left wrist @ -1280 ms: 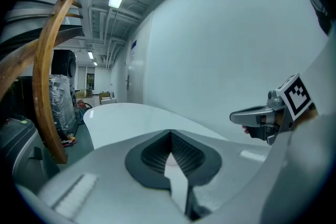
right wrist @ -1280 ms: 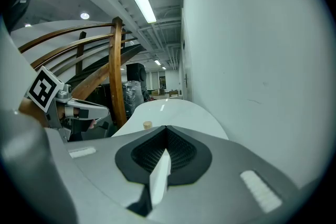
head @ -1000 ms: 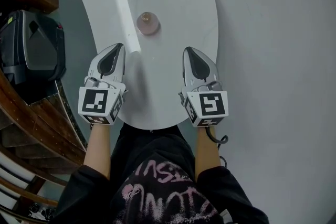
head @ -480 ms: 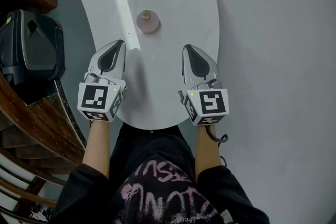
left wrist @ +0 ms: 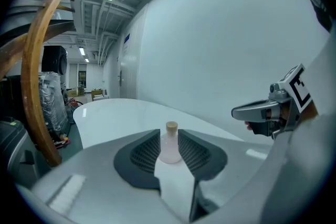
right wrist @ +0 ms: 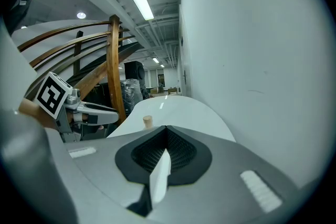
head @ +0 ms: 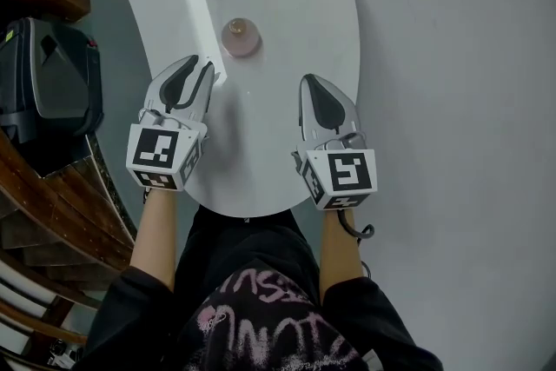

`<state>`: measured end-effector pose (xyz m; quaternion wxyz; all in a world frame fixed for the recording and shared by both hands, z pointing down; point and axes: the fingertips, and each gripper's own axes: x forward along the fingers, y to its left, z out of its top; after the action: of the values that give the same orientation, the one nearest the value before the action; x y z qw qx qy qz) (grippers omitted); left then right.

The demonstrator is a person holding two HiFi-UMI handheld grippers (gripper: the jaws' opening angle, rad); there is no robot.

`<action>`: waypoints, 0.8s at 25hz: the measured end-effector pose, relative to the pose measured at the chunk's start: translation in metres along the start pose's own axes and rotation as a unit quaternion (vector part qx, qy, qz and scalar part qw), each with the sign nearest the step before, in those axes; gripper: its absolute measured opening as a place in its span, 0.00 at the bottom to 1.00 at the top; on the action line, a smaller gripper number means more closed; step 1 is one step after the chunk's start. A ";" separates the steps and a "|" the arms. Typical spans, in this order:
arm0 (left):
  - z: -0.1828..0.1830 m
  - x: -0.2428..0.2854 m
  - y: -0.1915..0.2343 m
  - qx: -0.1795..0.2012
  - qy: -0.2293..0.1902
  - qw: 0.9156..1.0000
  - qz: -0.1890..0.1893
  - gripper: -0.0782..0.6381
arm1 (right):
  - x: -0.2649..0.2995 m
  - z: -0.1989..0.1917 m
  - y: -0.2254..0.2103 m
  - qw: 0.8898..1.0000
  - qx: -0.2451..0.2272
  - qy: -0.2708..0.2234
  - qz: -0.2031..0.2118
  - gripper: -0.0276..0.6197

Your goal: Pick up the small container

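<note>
The small container point(head: 241, 36), a pale pink flask with a cork stopper, stands upright on the white oval table point(head: 295, 4). My left gripper point(head: 202, 64) is open, its tips pointing at the flask from the near left and a short way off it. In the left gripper view the flask point(left wrist: 169, 145) shows through the gap of that gripper point(left wrist: 169, 135), beyond the fingertips. My right gripper point(head: 309, 82) is shut and empty, further back and right of the flask. From the right gripper point(right wrist: 167, 130) only the cork point(right wrist: 147, 121) shows.
A dark case point(head: 48, 82) and curved wooden rails point(head: 61, 195) stand off the table's left side. Grey floor point(head: 452, 100) lies to the right. A bright ceiling-light reflection point(head: 198, 9) streaks the tabletop left of the flask.
My left gripper has gone from shut to open, moved forward and turned toward the flask. The right gripper has barely moved.
</note>
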<state>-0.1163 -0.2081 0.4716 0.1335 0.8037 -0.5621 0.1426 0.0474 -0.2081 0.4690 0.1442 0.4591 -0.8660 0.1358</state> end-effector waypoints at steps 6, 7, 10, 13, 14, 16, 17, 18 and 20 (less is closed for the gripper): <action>0.003 0.022 -0.009 0.026 0.002 1.000 -0.013 0.32 | -0.005 -0.010 -0.008 1.000 0.008 0.006 -0.006 0.06; 0.005 0.026 -0.011 0.029 0.003 0.999 -0.015 0.35 | -0.005 -0.011 -0.009 1.000 0.008 0.008 -0.008 0.06; 0.004 0.037 -0.012 0.036 0.004 0.999 -0.021 0.40 | -0.006 -0.013 -0.011 1.000 0.009 0.012 -0.012 0.06; 0.002 0.044 -0.009 0.035 0.003 0.999 -0.025 0.42 | -0.006 -0.014 -0.010 1.000 0.008 0.015 -0.013 0.06; 0.003 0.046 -0.008 0.035 0.003 0.999 -0.024 0.42 | -0.006 -0.015 -0.010 1.000 0.008 0.017 -0.014 0.06; 0.004 0.051 -0.005 0.036 0.003 0.999 -0.023 0.42 | -0.006 -0.017 -0.009 1.000 0.008 0.019 -0.014 0.06; 0.004 0.053 -0.005 0.037 0.003 0.999 -0.023 0.42 | -0.005 -0.017 -0.009 1.000 0.008 0.020 -0.015 0.06; 0.004 0.055 -0.004 0.037 0.004 0.999 -0.024 0.42 | -0.005 -0.018 -0.009 1.000 0.008 0.021 -0.015 0.06; 0.006 0.060 -0.005 0.037 0.002 0.999 -0.026 0.42 | -0.004 -0.019 -0.010 1.000 0.008 0.024 -0.016 0.06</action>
<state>-0.0916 -0.2601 0.4887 0.1083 0.8220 -0.5353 0.1618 0.0606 -0.2033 0.4863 0.1633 0.4706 -0.8537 0.1518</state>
